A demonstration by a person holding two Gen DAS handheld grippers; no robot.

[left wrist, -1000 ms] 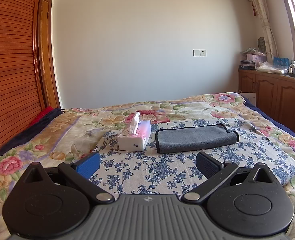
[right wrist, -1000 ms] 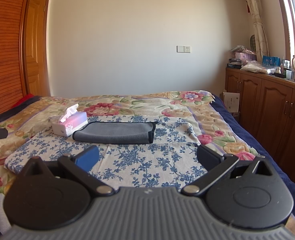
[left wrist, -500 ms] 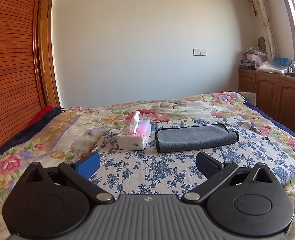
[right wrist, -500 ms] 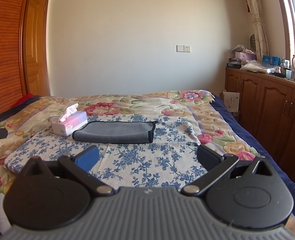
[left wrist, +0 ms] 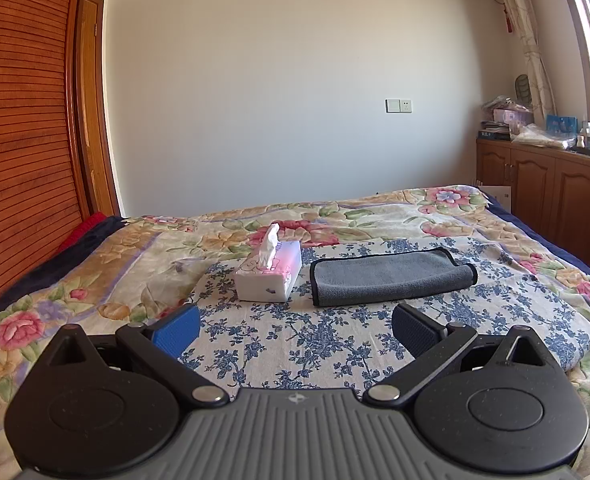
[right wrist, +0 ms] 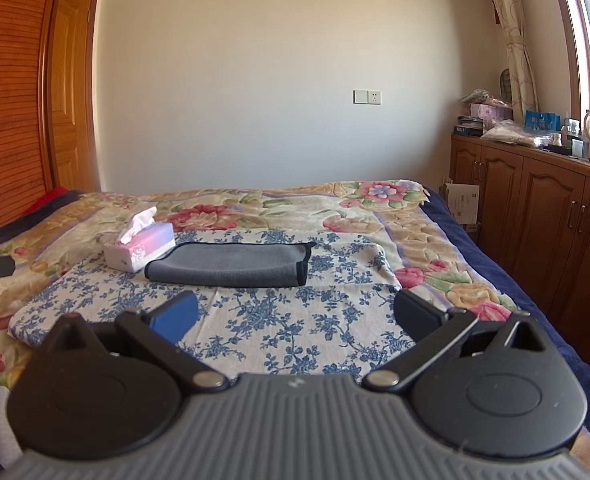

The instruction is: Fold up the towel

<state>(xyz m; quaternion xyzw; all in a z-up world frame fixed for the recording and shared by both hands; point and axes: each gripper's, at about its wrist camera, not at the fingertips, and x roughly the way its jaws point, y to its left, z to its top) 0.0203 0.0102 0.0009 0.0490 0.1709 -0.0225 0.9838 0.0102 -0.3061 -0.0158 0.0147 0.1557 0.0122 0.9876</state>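
Observation:
A grey towel with dark edging lies folded flat on a blue-flowered cloth on the bed; the right wrist view shows the same towel further left. My left gripper hovers open well short of the towel, nothing between its fingers. Also open and empty, my right gripper sits back from the towel's near edge. Both hold above the cloth without touching anything.
A white and pink tissue box stands just left of the towel, seen again as the tissue box. The floral bedspread stretches to the far wall. Wooden cabinets line the right side; a slatted wooden door is on the left.

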